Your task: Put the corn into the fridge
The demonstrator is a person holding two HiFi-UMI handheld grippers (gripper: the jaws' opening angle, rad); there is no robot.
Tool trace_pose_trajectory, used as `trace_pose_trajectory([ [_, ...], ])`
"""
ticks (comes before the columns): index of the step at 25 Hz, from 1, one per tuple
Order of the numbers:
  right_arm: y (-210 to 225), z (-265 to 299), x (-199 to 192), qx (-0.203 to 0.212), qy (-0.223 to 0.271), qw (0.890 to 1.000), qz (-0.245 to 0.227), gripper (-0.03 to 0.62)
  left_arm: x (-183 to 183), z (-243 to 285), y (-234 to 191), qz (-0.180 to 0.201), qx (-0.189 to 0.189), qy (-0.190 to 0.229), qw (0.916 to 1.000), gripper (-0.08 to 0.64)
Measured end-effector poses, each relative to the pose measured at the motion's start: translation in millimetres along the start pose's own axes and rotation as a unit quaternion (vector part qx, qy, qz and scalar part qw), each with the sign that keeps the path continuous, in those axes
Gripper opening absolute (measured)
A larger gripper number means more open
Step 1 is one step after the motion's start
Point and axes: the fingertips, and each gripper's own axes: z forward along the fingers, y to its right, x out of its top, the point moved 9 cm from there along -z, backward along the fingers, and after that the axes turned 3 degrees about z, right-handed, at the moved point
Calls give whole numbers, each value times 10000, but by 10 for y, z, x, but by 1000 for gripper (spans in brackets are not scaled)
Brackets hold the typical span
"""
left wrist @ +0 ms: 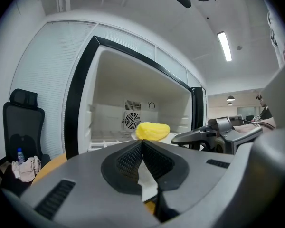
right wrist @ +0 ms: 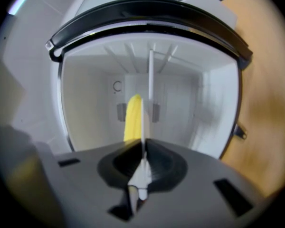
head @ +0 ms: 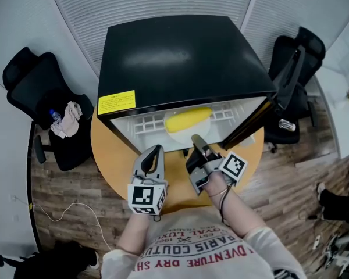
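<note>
A yellow corn cob [head: 188,120] lies on a white dish on the shelf inside the open black mini fridge [head: 180,57]. The left gripper view shows the corn [left wrist: 153,130] in front of the fan grille, and in the right gripper view the corn [right wrist: 132,118] stands beyond the jaws. My left gripper [head: 157,150] hovers over the table just before the fridge opening, shut and empty, its tips [left wrist: 142,141] meeting. My right gripper [head: 196,138] points into the opening beside it, rolled on its side, shut with nothing between its tips [right wrist: 144,141].
The fridge stands on a round wooden table [head: 113,150], and its door [head: 256,118] is swung open to the right. A black chair [head: 46,97] with a bottle and a cloth [head: 67,121] stands at left. Another black chair [head: 291,74] stands at right.
</note>
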Motion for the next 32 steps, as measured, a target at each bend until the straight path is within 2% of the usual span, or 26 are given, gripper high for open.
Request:
trace_pose_trajectory([
  [15,-17,264,100,133,210,9997,6,67,-77,128,-120,13,-72,-127,9999,32],
  [19,18,302,102,196,180,9995,167,95,-98,141,-91,-13,-115,-167,9998,32],
  [24,56,339,108,177,147,9996,131,128,-101,140,-67,-31,-114,-151,9998,32],
  [32,29,389,111,95,132,9999,10,123,-100,125,-71,-53,-72,-124,9999,32],
])
